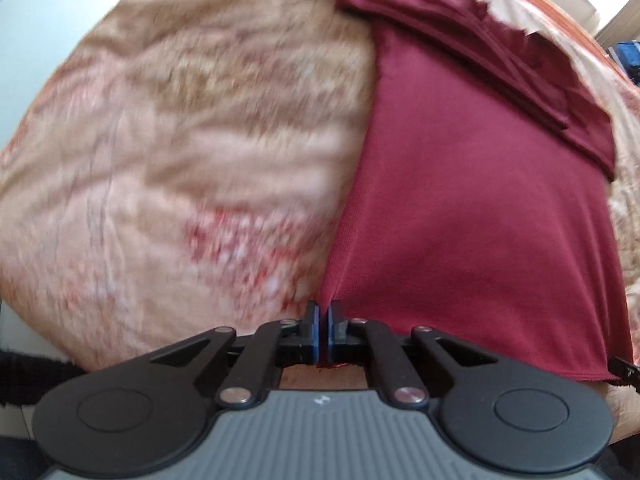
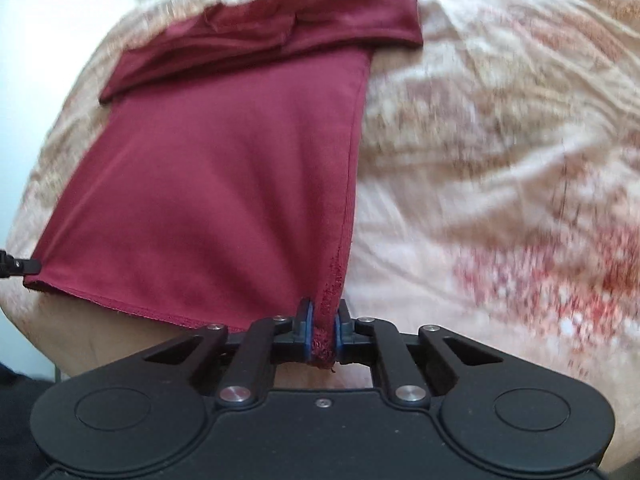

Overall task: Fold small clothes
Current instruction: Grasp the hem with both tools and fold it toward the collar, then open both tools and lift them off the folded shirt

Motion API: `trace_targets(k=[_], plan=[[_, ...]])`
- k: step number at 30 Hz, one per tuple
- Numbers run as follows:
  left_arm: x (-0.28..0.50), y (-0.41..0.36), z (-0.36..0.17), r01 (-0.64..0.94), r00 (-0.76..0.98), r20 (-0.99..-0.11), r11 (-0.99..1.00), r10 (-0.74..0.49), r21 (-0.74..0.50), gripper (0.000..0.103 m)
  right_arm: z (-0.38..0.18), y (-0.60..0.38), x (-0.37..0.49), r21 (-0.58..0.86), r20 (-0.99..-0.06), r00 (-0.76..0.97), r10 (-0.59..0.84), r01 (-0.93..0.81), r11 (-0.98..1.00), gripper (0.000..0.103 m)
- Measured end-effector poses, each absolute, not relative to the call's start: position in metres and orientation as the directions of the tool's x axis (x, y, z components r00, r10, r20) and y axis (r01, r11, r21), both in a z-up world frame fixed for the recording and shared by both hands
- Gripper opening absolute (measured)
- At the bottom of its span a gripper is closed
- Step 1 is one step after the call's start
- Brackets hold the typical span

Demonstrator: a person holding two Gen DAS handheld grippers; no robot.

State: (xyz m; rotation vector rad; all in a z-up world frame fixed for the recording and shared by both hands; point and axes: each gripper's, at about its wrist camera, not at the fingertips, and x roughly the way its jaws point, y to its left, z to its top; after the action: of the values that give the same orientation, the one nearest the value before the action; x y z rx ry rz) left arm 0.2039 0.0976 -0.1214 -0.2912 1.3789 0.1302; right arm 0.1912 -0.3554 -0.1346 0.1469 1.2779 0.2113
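A dark red garment (image 1: 472, 208) lies stretched over a beige patterned blanket (image 1: 180, 140); its far end is folded over into a thick band (image 1: 480, 52). My left gripper (image 1: 323, 312) is shut on the garment's near left corner. My right gripper (image 2: 323, 312) is shut on the near right corner of the garment (image 2: 208, 184), with bunched hem between its pads. The near hem hangs lifted between the two grippers. The tip of the right gripper (image 1: 626, 368) shows at the left wrist view's right edge, and the left gripper's tip (image 2: 18, 266) at the right wrist view's left edge.
The blanket (image 2: 500, 160) is wrinkled, with red blotched patches (image 2: 560, 272) beside the garment. A pale wall (image 2: 48, 40) lies beyond the bed edge. Room furniture (image 1: 624, 52) shows at the far upper right of the left wrist view.
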Motion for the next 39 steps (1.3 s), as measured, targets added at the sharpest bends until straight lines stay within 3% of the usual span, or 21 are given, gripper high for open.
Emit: trace_targets(k=[7,10,12,13,14,15,17,20,30,39], plan=[[0.192,0.094,-0.125,-0.226,0.221,-0.973,0.966,-0.071,-0.121,0.006,-0.147,-0.349,0.18,0.214,-0.933,0.282,0.224,-0.067,0.975,0.011],[0.192,0.095,-0.125,-0.246,0.217,-0.973,0.961,-0.075,-0.129,0.02,-0.144,-0.345,0.177,0.201,-0.928,0.297,0.224,-0.105,0.974,0.018],[0.19,0.097,-0.124,-0.245,0.222,-0.973,0.962,-0.066,-0.122,0.05,-0.141,-0.346,0.175,0.198,-0.924,0.308,0.226,-0.121,0.973,0.029],[0.19,0.097,-0.122,-0.241,0.224,-0.972,0.963,-0.065,-0.12,0.059,-0.139,-0.346,0.174,0.196,-0.921,0.318,0.227,-0.126,0.972,0.034],[0.189,0.098,-0.12,-0.238,0.223,-0.973,0.964,-0.062,-0.116,0.077,-0.136,-0.347,0.173,0.193,-0.917,0.33,0.226,-0.13,0.973,0.045],[0.188,0.097,-0.118,-0.231,0.226,-0.973,0.967,-0.055,-0.108,0.087,-0.133,-0.346,0.171,0.186,-0.912,0.345,0.223,-0.137,0.973,0.06],[0.185,0.096,-0.111,-0.202,0.253,-0.967,0.975,-0.036,-0.089,0.09,-0.126,-0.344,0.166,0.167,-0.9,0.377,0.218,-0.163,0.972,0.074],[0.178,0.09,-0.099,-0.152,0.295,-0.955,0.987,-0.006,-0.053,0.102,-0.119,-0.34,0.161,0.141,-0.889,0.401,0.223,-0.224,0.964,0.093],[0.158,0.038,-0.106,0.2,0.387,-0.917,0.962,0.098,0.187,0.102,-0.12,-0.307,0.142,-0.015,-0.899,0.378,0.222,-0.533,0.846,0.099],[0.162,0.01,-0.131,0.304,0.359,-0.919,0.911,0.162,0.279,0.102,-0.14,-0.286,0.134,-0.183,-0.91,0.393,0.136,-0.672,0.718,0.101]])
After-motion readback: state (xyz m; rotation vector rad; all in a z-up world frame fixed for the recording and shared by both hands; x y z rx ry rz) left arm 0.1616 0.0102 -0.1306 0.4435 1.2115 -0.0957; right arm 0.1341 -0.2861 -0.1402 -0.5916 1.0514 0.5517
